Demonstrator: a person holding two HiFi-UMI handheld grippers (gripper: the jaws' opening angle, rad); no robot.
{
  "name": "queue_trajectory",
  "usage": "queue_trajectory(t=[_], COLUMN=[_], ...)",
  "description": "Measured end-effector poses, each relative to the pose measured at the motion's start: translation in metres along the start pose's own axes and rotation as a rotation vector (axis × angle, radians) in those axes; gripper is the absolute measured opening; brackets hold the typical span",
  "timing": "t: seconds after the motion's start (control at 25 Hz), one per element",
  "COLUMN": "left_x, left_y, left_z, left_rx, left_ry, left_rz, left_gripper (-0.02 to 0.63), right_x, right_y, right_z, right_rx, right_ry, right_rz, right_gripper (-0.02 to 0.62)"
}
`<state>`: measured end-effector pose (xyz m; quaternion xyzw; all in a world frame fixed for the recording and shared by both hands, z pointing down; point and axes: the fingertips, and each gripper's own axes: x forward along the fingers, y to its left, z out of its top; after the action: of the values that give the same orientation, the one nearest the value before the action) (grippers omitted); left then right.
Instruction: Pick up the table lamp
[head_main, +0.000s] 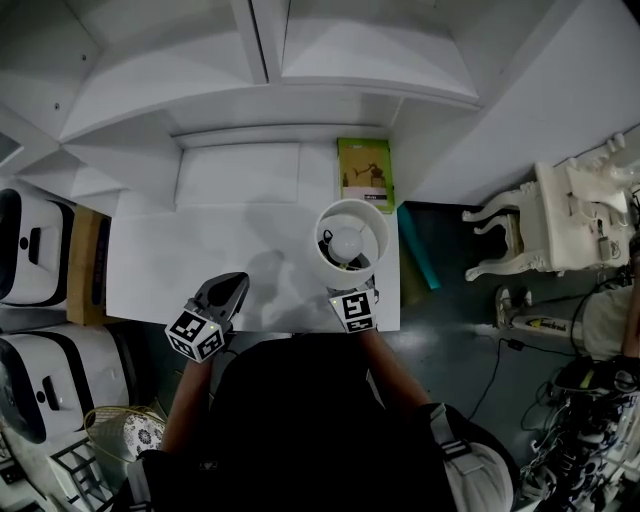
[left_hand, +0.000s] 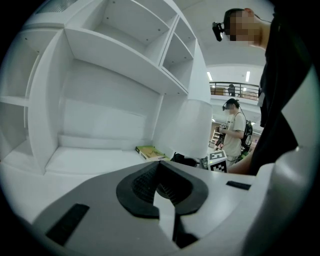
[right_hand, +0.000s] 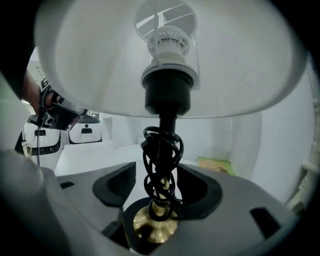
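Target is the white-shaded table lamp (head_main: 351, 236), standing upright near the front right corner of the flat white desk (head_main: 200, 262), in front of a thin green book (head_main: 365, 172) that lies against the back panel. The right gripper (head_main: 354, 299) is tucked in low under the shade. In the right gripper view its jaws stand apart on either side of the thin stem (right_hand: 161, 172), with the round brass foot (right_hand: 152, 227) just below them. A black cord (right_hand: 165, 145) is wound in loops round the stem, so the bundle is fatter than the bare rod. The right pad looks nearly against the loops and there's a sliver of daylight on the left side, so I read it as straddling, not clamped. Going in low makes sense: the shade is wide and flimsy, and the stem is the only rigid thing that fits the jaws. The left gripper (head_main: 234, 287) hovers over bare desk to the left, well apart from the lamp. In its own view the pads meet at the tip with nothing between them, so it's closed, empty and parked out of the way. Next step, by my read: close the right gripper on stem plus cord, then lift straight up. Risk is the loops squirming under the pads and the top-heavy lamp tilting
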<state>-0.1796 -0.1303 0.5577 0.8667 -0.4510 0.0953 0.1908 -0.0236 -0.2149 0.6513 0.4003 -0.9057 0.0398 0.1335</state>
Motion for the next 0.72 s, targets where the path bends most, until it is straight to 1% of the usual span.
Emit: queue_trajectory(t=[0.16, 0.24, 0.28, 0.36, 0.4, 0.56, 0.72], left_x=[-0.002, -0.004, -0.005, -0.006, -0.007, -0.01, -0.011], left_y=[-0.001, 0.001, 0.003, 0.005, 0.006, 0.007, 0.005], left_z=[-0.003, -0.004, -0.005, -0.005, -0.006, -0.008, -0.009], left_rx=[0.002, 0.0, -0.002, -0.006, -0.007, -0.01, -0.008], left_ry=[0.014, 0.018, 0.019, 0.019, 0.018, 0.019, 0.019], left_rz=[0.0, 0.008, 0.012, 0.021, 0.025, 0.036, 0.04], left_gripper=[0.011, 0.011, 0.011, 0.011, 0.011, 0.011, 0.011], right_x=[0.013, 0.017, 0.018, 0.018, 0.018, 0.018, 0.018], right_y=[-0.004, -0.007, -0.008, -0.009, -0.008, -0.006, -0.006], right_z=[-0.01, -0.009, -0.006, -0.003, -0.004, -0.012, 0.01], right_rx=[0.016, 0.004, -0.004, -0.016, -0.018, -0.026, -0.062], right_ry=[0.02, 0.013, 0.008, 0.003, 0.004, 0.006, -0.03], right_rz=[0.012, 0.01, 0.011, 0.019, 0.025, 0.036, 0.039], right_gripper=[0.256, 0.255, 0.246, 0.195, 0.187, 0.171, 0.16])
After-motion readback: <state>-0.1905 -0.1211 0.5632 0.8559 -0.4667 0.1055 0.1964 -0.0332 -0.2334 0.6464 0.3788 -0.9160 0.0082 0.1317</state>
